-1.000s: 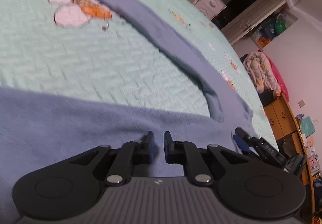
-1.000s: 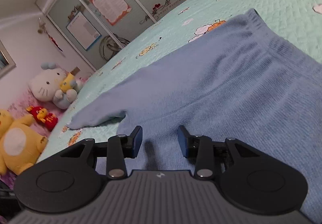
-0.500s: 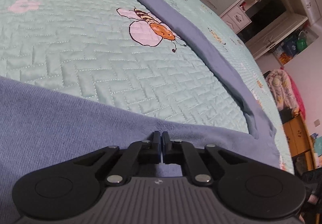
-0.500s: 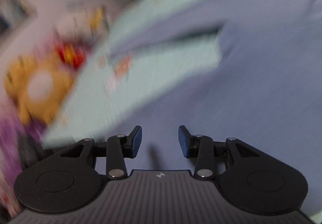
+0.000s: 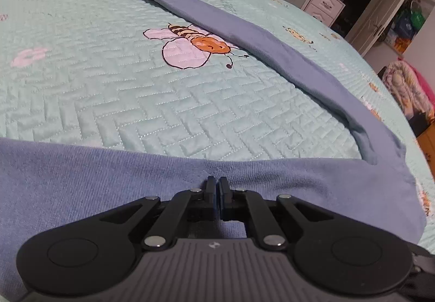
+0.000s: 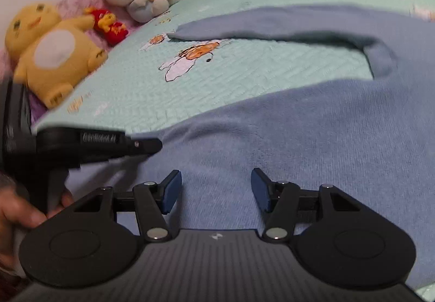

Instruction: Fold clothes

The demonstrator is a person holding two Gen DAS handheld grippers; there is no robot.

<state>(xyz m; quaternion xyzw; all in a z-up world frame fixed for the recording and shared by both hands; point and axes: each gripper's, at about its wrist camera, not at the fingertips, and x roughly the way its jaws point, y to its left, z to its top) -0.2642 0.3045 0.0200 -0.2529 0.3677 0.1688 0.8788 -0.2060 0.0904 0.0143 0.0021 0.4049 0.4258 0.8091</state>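
Here one blue garment (image 5: 81, 182) lies pinched in the left hand-held gripper (image 5: 217, 188); the right hand-held gripper (image 6: 216, 190) gapes.

Right gripper (image 6: 216, 190) jaws apart over blue garment (image 6: 312, 139); quilt (image 6: 244, 79) beyond.

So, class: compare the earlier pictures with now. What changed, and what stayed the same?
The left tool closed from slightly open onto the blue sweater's edge. The right tool swung left, bringing the left one into its view. The right tool stayed open; the sleeve stayed flat on the bed.
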